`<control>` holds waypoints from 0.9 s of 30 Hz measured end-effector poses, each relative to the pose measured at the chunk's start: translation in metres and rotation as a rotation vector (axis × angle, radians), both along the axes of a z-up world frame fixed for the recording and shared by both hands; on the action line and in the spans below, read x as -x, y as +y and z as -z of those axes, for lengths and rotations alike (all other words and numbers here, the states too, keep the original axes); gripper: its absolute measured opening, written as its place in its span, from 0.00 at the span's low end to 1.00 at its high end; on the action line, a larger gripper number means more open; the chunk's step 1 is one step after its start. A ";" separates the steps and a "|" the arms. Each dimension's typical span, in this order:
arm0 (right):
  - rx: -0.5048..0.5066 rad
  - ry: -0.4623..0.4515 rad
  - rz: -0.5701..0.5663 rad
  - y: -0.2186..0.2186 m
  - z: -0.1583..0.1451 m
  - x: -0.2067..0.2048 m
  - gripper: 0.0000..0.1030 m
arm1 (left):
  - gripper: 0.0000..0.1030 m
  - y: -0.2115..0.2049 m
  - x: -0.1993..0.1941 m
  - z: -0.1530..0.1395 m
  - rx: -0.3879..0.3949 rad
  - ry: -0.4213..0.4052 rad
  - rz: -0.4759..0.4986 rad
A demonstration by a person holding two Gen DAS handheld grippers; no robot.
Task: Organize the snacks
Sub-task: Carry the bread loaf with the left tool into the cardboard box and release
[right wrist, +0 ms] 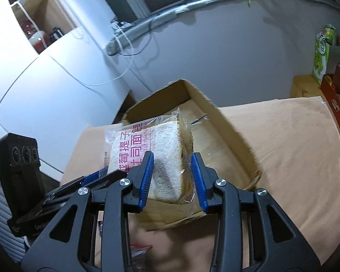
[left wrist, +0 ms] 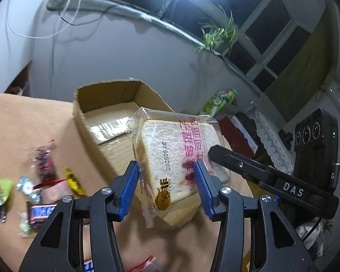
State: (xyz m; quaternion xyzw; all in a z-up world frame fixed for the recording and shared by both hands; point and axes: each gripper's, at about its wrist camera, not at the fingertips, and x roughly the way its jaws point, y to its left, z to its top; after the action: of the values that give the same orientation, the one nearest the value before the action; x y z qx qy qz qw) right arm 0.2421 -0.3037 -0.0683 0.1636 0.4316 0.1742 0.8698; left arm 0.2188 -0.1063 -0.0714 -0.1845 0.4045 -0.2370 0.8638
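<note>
A clear-wrapped toast bread packet [left wrist: 170, 158] with pink print is held in the air over the near end of an open cardboard box [left wrist: 106, 113]. My left gripper [left wrist: 167, 181] is shut on the packet's flat faces. My right gripper [right wrist: 172, 174] is shut on the same packet [right wrist: 165, 158] from the other side, across the bread's edge. The box [right wrist: 215, 122] looks empty inside. Loose candies and a Snickers bar [left wrist: 40, 212] lie on the tan table [left wrist: 22, 124] to the left.
The right gripper's arm [left wrist: 272, 181] shows at the right of the left wrist view. A green carton [right wrist: 320, 54] and a red box [right wrist: 333, 99] stand beyond the table's right side. A white wall and a windowsill with a plant [left wrist: 217, 36] lie behind.
</note>
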 end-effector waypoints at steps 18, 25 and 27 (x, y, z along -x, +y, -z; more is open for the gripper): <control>0.065 0.013 0.024 -0.012 0.018 -0.013 0.35 | 0.46 -0.019 -0.005 0.010 -0.102 0.025 0.018; 0.082 -0.004 0.014 -0.006 0.010 0.001 0.35 | 0.46 -0.010 0.003 0.002 -0.093 0.014 0.007; 0.088 -0.012 0.012 -0.004 0.006 0.007 0.35 | 0.46 -0.005 0.007 -0.001 -0.090 0.008 -0.003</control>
State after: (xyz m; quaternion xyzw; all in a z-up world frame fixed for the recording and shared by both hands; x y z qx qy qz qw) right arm 0.2350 -0.3081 -0.0742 0.1266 0.4325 0.1510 0.8798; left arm 0.2116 -0.1118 -0.0701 -0.1470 0.4181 -0.2163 0.8699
